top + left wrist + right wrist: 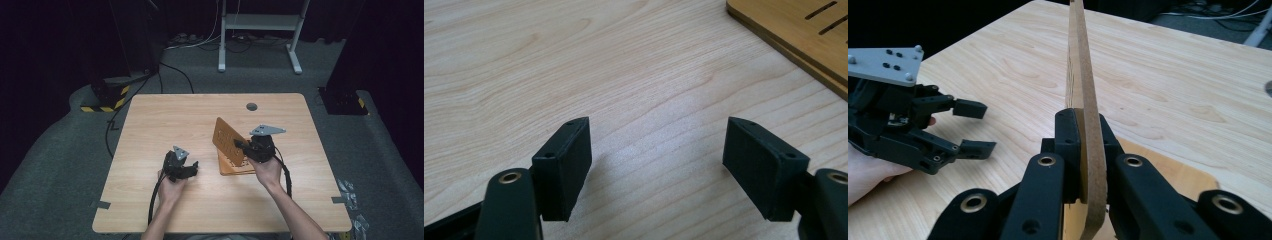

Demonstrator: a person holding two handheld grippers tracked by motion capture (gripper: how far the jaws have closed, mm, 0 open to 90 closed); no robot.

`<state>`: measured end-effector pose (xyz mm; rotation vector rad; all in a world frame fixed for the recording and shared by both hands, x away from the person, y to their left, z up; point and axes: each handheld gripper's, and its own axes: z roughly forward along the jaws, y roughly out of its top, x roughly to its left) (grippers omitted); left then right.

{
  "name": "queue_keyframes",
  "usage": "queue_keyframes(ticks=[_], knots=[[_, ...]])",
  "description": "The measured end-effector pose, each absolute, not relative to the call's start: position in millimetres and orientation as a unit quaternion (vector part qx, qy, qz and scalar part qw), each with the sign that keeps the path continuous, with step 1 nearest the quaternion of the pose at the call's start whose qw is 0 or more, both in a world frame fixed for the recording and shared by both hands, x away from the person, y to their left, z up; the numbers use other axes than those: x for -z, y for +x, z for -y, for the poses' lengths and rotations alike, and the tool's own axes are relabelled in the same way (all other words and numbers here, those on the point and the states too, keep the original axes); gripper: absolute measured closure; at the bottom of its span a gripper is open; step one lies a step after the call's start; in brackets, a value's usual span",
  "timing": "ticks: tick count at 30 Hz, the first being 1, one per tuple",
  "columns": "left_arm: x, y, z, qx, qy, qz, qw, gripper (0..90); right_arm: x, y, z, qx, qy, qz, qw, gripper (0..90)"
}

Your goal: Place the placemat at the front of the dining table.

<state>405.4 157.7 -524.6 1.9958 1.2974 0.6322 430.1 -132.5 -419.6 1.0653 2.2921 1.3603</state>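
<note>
1. On the right half of the pale wooden surface (165, 120), the right gripper (239, 145) is clamped on the edge of a thin brown board (225, 137) pierced with slots. The board is lifted and tilted steeply, its upper end leaning toward the far left.

2. Beneath it, a second, matching slotted board (239, 167) lies flat on the surface. Judging by the tilt, the upper board is being peeled off this one, with the edge grip leaving its broad face free.

3. Left of the boards, the left gripper (192, 166) rests low over bare wood with its jaws apart and nothing between them. It points toward the flat board and seems to be waiting, perhaps to steady it.

4. The right gripper view shows the grip closely: the lifted board (1083, 90) stands edge-on, a narrow upright strip pinched between the two black pads. Part of the flat board (1173, 175) shows behind the jaws. The left gripper (978, 127) appears at the left with a hand behind it.

5. The left gripper view looks along its open jaws at plain wood grain. The near corner of the flat board (794, 35), with dark slots, sits at the upper right, apart from the gripper.

6. The high view alone gives the whole layout: both forearms entering from the near edge, a small round hole (251, 106) in the far surface, and grey carpet (60, 165) around.
</note>
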Motion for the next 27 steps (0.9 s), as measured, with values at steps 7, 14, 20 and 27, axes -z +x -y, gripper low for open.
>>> queue_keyframes(ticks=[7, 14, 20, 27], knots=[[526.3, 405.3, -158.2, -0.241, 0.761, -0.501, 0.333, 27.2, 417.4, 431.0, 142.7, -0.464, 0.376, -0.788, 0.148, 86.5], [526.7, 407.0, -160.1, -0.231, 0.759, -0.506, 0.339, 27.0, 413.3, 431.5, 156.9, -0.46, 0.386, -0.783, 0.16, 86.6], [526.8, 407.1, -160.3, -0.229, 0.757, -0.509, 0.34, 26.9, 411.3, 432.2, 171.3, -0.461, 0.397, -0.775, 0.171, 86.5], [526.9, 408.1, -159.7, -0.228, 0.757, -0.509, 0.341, 26.1, 408.1, 434.8, 189.3, -0.458, 0.41, -0.767, 0.185, 86.5]])
